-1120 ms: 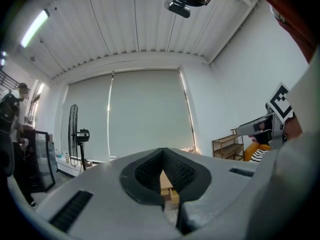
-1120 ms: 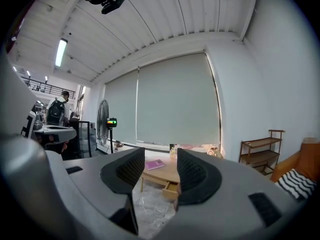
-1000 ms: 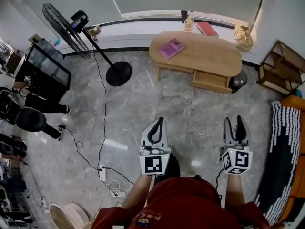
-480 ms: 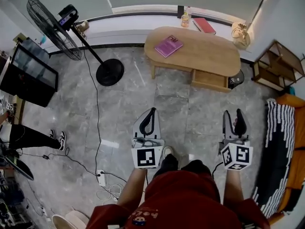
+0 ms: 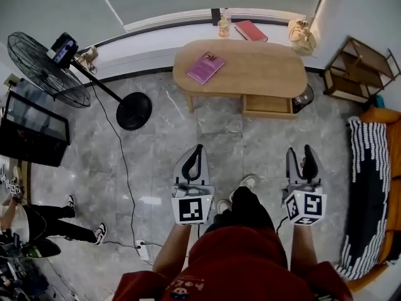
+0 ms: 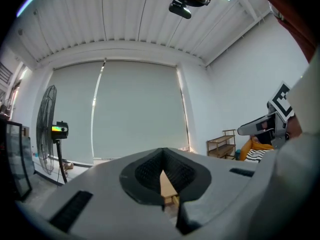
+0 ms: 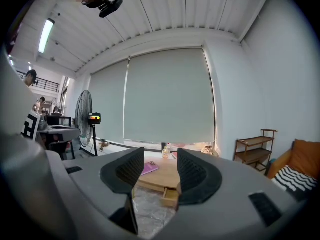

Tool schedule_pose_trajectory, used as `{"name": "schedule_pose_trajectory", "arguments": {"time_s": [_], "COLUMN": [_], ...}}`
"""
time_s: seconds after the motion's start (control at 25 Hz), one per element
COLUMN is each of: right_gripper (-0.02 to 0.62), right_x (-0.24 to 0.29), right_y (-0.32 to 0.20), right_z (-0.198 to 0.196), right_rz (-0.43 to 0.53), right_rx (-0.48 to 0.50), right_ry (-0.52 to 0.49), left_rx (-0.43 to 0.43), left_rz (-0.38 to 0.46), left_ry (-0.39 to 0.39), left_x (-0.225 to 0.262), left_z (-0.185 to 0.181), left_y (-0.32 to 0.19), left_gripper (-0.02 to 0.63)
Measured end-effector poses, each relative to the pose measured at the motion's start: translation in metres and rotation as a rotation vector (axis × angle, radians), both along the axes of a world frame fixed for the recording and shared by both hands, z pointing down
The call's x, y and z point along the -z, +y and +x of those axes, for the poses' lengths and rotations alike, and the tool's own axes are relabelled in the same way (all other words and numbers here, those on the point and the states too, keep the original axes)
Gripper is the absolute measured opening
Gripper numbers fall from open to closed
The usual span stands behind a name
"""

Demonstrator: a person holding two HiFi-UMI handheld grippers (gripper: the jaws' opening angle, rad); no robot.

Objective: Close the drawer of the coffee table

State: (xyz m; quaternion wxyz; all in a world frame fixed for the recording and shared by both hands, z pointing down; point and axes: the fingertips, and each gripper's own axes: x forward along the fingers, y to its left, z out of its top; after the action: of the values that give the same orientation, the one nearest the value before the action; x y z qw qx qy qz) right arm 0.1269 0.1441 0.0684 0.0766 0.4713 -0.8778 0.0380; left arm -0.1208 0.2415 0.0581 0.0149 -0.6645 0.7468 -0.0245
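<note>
The approach is in hand: the drawer point(image 5: 266, 105), pulled out under the right of the tabletop point(image 5: 263, 68), lies well ahead of the left claw point(image 5: 198, 149), held together and empty, and the right claw point(image 5: 299, 150), held apart and empty. Next, the gap must be walked off and a claw laid against the drawer front. Since a second ago, the tabletop has been brought nearer and squarer ahead.

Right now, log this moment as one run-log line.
drawer: open, untouched | coffee table: ahead, apart from both grippers | left gripper: shut, empty | right gripper: open, empty
</note>
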Motion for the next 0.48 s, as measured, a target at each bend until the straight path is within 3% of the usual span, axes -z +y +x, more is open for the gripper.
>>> {"name": "schedule_pose_trajectory", "arguments": {"time_s": [0.16,0.32,0.48], "right_gripper": [0.204,0.204,0.206], "right_x": [-0.009,-0.015,-0.022], "right_y": [-0.036,-0.08,-0.122], "right_z": [0.014,0.03,0.047], "right_rz": [0.001,-0.011,-0.024], "right_rx": [-0.04,-0.092,-0.134], "right_ry": [-0.027,-0.058,-0.079], "left_rx": [-0.033,-0.068,-0.114], "left_rz": [0.001,0.0,-0.041], "left_ry": [-0.038,-0.019,-0.051], "left_x": [0.001,0.006,0.003], "left_z": [0.012,0.028,0.043], "left_y": [-0.042,-0.095,-0.148], "left_gripper": [0.006,0.007,0.007]}}
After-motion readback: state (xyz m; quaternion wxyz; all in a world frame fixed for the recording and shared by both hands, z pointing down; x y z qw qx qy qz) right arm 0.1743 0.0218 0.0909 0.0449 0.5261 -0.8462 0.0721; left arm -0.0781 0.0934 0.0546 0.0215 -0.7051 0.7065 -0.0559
